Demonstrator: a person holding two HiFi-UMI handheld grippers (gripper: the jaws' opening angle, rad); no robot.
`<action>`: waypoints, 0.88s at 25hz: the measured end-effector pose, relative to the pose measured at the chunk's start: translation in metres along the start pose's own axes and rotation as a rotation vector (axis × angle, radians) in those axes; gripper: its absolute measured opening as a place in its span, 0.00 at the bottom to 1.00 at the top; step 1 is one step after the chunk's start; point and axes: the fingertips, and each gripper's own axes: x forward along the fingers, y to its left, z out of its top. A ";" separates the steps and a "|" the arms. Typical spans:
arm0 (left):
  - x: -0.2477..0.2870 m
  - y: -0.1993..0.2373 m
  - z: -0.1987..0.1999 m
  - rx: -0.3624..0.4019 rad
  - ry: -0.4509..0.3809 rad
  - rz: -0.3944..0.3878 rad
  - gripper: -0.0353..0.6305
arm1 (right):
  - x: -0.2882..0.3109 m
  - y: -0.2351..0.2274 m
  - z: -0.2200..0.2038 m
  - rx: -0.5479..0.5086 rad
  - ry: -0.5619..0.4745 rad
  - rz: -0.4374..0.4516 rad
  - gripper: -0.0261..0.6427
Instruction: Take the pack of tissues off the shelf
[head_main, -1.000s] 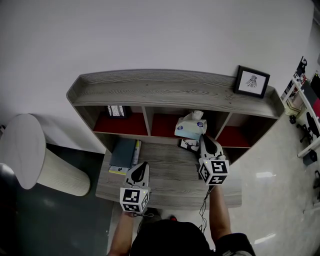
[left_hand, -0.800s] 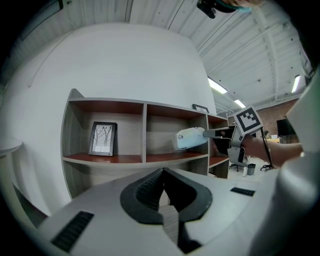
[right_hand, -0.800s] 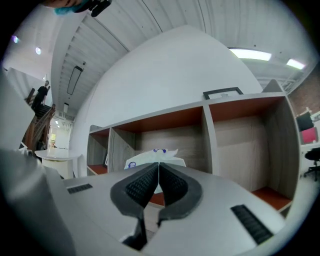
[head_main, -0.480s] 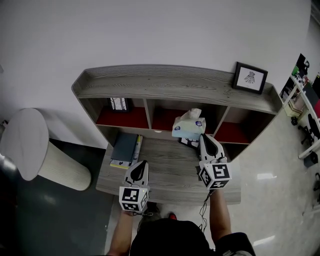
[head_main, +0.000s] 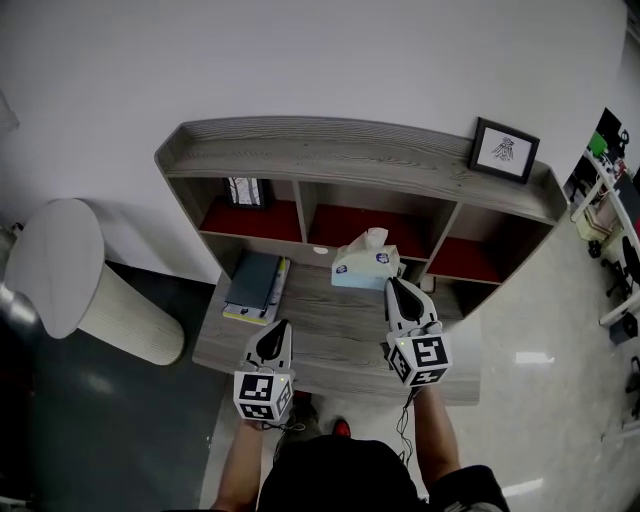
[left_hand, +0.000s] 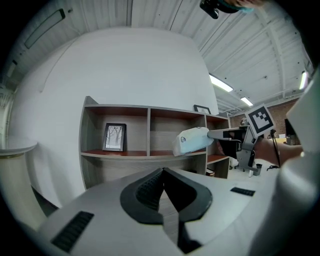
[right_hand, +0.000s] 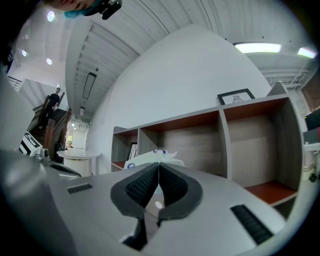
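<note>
My left gripper (head_main: 281, 327) hovers over the desk (head_main: 330, 345) with its jaws together on nothing, a stack of books (head_main: 255, 285) lying just ahead to its left. My right gripper (head_main: 391, 284) is clamped on an edge of the pack of tissues (head_main: 362, 268), which sticks out from its tip, raised above the desk in front of the middle compartment of the shelf (head_main: 350, 160); a framed picture (head_main: 504, 151) stands on the shelf top, ahead to that gripper's right
</note>
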 end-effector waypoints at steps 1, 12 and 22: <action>-0.002 0.000 -0.001 -0.002 0.003 0.005 0.06 | 0.000 0.004 -0.003 0.000 0.007 0.010 0.08; -0.019 0.009 -0.020 -0.031 0.045 0.072 0.06 | 0.009 0.049 -0.050 0.009 0.102 0.134 0.08; -0.043 0.040 -0.067 -0.068 0.127 0.175 0.06 | 0.027 0.092 -0.106 0.027 0.205 0.244 0.08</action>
